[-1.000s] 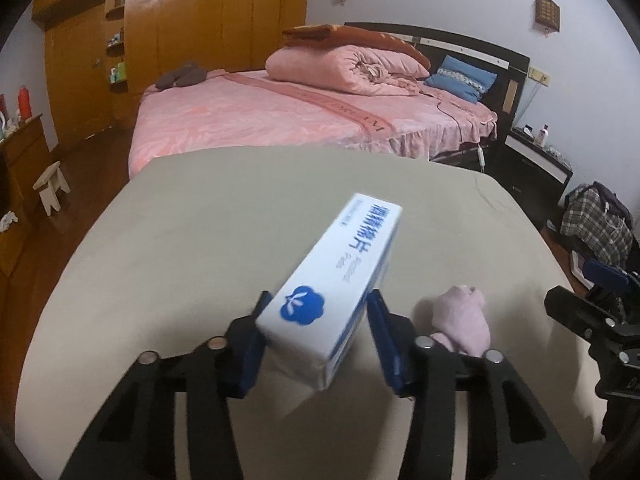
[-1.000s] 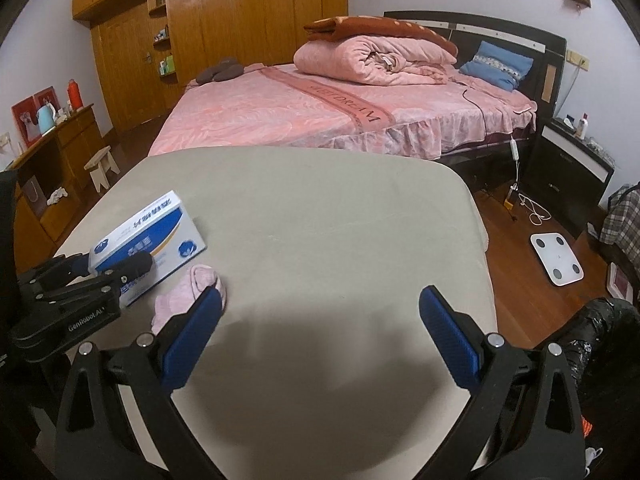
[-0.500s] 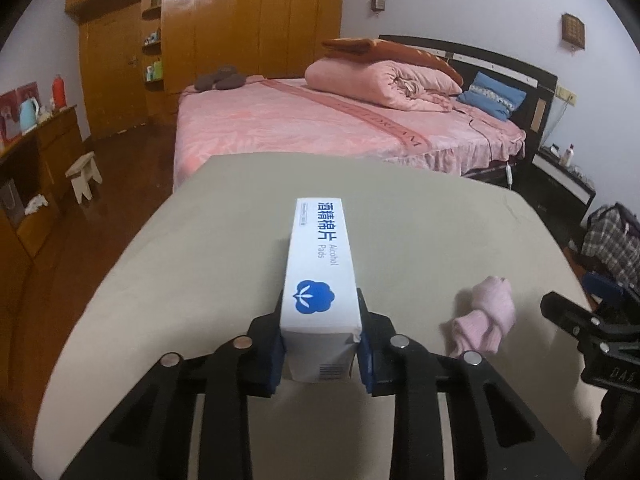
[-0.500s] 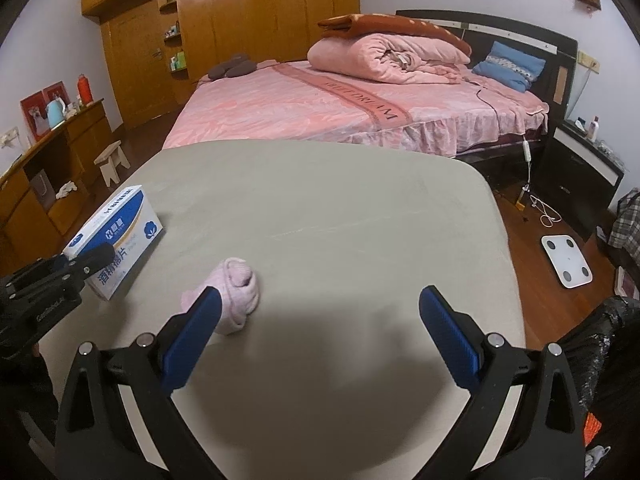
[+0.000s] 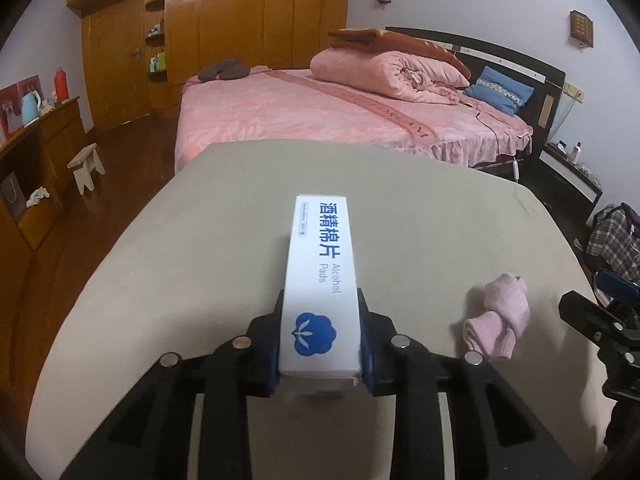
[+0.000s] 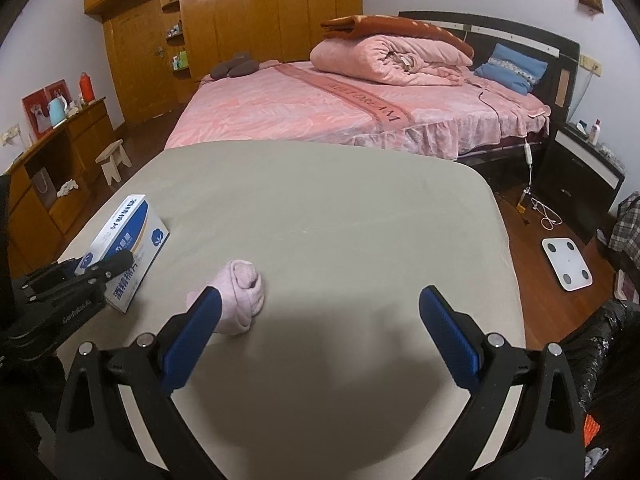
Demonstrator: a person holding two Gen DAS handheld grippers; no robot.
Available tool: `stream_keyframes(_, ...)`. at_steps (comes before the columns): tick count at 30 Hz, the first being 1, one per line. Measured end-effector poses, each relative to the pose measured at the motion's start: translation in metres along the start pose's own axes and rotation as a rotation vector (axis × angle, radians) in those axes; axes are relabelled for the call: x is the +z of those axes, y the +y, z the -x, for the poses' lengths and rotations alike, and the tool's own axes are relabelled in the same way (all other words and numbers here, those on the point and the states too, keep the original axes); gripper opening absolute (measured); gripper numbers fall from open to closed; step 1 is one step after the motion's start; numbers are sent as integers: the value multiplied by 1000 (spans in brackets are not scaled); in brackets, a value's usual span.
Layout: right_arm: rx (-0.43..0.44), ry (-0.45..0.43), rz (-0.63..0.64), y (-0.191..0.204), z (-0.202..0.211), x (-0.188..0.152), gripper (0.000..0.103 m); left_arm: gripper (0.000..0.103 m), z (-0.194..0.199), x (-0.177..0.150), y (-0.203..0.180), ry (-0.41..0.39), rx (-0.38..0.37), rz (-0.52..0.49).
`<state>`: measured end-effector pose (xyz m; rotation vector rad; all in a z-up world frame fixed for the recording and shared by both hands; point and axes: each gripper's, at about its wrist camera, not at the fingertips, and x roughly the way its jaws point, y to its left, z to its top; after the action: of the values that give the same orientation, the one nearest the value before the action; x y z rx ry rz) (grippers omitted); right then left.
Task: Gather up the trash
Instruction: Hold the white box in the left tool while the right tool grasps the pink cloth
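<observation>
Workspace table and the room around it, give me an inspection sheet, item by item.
Surface: grey-beige table, bare in the middle.
Job's things: alcohol pads box on the table; rolled pink sock lying right of it.
Clutter: nothing seen on the table.
Grippers: left claw shut on the box; right claw open, empty, by the sock.
Cables: white cord on the floor.
Surroundings: pink bed, wardrobe, white scale.

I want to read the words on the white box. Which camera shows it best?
The left wrist view. The alcohol pads box fills the middle there, top face up, with its blue lettering and flower logo readable, pinched in the left gripper. The right wrist view shows the box small, near the left edge, partly behind the left gripper.
</observation>
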<state>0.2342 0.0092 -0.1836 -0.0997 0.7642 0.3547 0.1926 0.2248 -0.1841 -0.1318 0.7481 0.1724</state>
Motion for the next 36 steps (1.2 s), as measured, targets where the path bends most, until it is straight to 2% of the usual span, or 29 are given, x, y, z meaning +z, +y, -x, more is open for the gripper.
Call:
stream_keyframes(9,50,13,16,25,-13,3,96,29,15,-6,20,-12,52,1)
stream_keyframes(16,54,63,40,46,-38,1,96,29,17,-9,34,-11,62,20)
stream_keyframes(18,56,84,45,48,-43,-1,90,29,16,-10,36,-12,63,24)
stream_keyframes(20,70,110,50,50,-48,-1,72,29,15,-12,38,-11,60,31)
stream_keyframes(21,75,116,52,51,-49,-2,70,29,15,-12,38,-10,61,32)
stream_keyframes(23,86,128,62,54,-51,-3,57,29,14,-13,38,-8,62,37)
stream_keyframes(26,98,135,82,59,-50,-5,44,29,15,-13,37,-8,62,38)
stream_keyframes(29,117,141,73,59,-47,-6,40,29,17,-13,37,-15,55,37)
stream_keyframes(36,121,91,35,46,-18,1,39,29,35,-2,24,-36,39,35)
